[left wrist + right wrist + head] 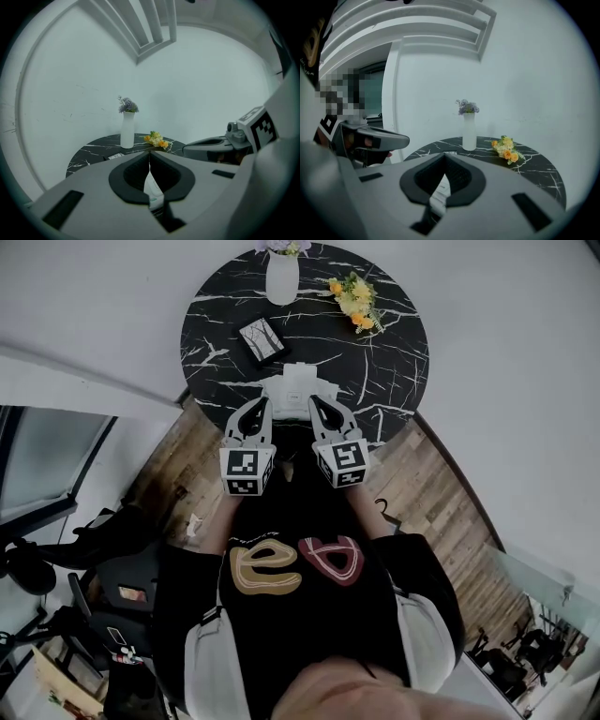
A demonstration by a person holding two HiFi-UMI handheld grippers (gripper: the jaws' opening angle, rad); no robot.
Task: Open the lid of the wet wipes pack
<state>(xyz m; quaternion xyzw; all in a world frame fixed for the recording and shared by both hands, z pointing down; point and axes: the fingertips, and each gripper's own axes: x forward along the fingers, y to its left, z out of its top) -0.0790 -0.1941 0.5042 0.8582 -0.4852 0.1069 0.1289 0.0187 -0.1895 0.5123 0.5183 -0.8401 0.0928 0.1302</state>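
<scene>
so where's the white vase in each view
Head view: white vase at top centre.
Left gripper view: vase left of centre.
Right gripper view: vase just right of centre.
Shared landmark: the yellow flowers lie to its right in all three.

The left gripper and right gripper had pale grey shells and black-lined fingers. Each carried a cube of black-and-white square markers. The black top bore tan and red emblems and white sleeve panels.
</scene>
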